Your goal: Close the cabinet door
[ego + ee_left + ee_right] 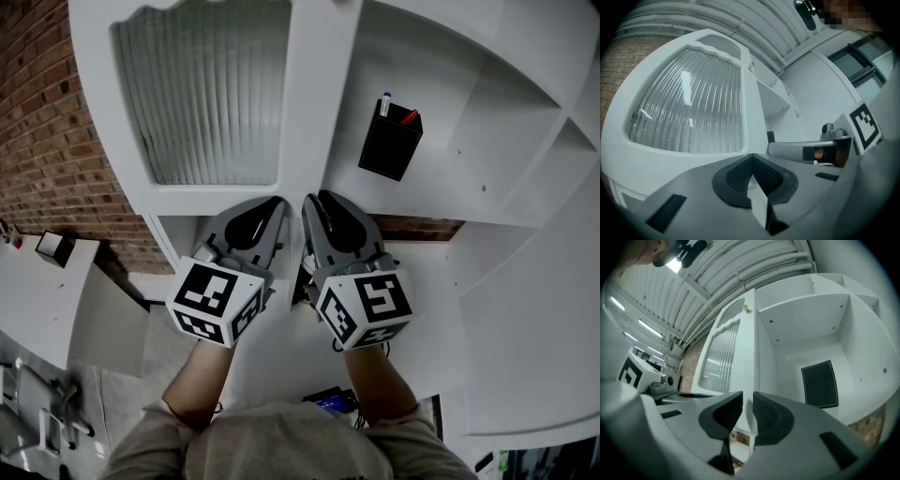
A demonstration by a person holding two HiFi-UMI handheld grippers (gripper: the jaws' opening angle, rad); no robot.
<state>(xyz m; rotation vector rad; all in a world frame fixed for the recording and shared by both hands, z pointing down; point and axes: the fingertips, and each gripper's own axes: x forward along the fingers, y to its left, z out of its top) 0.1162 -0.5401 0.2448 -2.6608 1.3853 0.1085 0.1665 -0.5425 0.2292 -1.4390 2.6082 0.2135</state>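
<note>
Clock on head view, picture centre as hub; open door (202, 94) blocks 11, its edge stile runs up 12; compartment (441, 84) at 1–2 is open at the front; pen holder (389, 142) stands in it at 1, bare room all round it; shelf dividers (562, 117) wall off 2–3; brick wall (47, 141) at 10; table (56, 291) at 9.

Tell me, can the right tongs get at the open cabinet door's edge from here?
Probably yes. The right tongs sit at the free edge of the cabinet door; that edge shows in the gap between their jaws, with nothing in the way.
</note>
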